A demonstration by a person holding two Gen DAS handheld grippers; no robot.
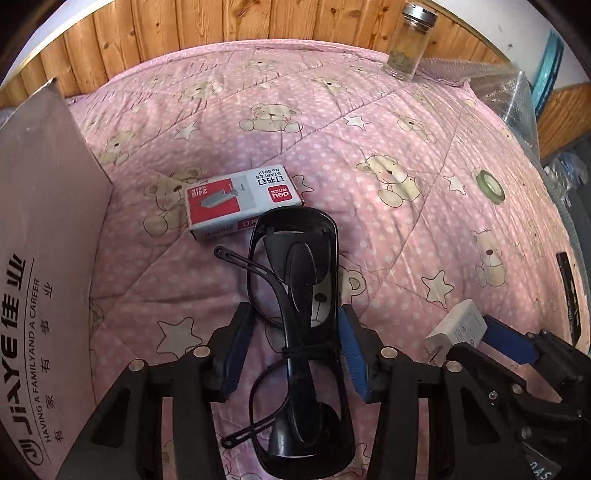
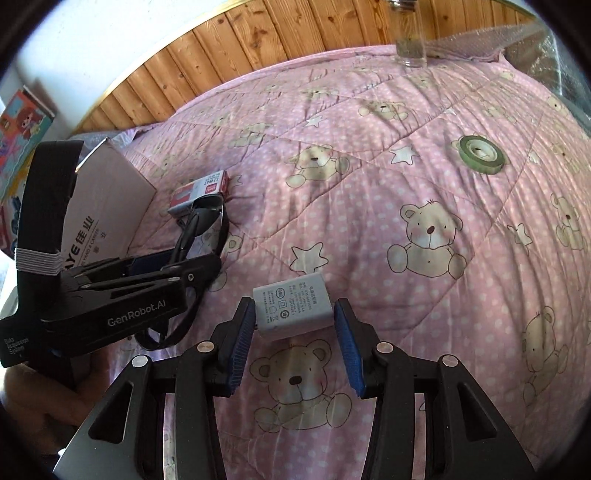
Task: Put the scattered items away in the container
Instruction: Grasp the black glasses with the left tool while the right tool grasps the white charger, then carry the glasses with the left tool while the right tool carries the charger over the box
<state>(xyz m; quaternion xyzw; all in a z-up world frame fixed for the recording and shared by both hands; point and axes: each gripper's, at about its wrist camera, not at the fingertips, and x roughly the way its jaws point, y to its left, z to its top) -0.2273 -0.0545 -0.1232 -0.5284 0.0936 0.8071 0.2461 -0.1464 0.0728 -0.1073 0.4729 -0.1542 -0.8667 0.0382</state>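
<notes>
While your left gripper (image 1: 293, 350) sits low over the pink bear-print quilt (image 1: 388, 229), its blue-padded fingers (image 1: 236, 354) are spread on either side of the dark glasses (image 1: 299, 332), which lie folded on the quilt. The right pad looks to be against the frame's edge; the left one stands apart from it. Just beyond the glasses, touching their far end, lies the red and white staple box (image 1: 240, 199). The cardboard container (image 1: 40, 236) stands upright at your left, near the staple box, and its printed wall faces you.

Your right gripper (image 2: 295, 339) is also spread, with the white charger (image 2: 291, 310) lying flat on the quilt between its fingertips. The left pad (image 2: 242, 339) is touching or nearly touching the charger's corner, while the right pad stands a little apart from it. Neither gripper is closed on anything.

Farther out on the quilt, well apart from both grippers, lies a green tape roll (image 2: 480, 153). A glass shaker jar (image 1: 406, 44) with a metal cap stands upright at the far edge by the wooden wall panelling (image 1: 184, 33), beside some bubble wrap (image 1: 491, 77).
</notes>
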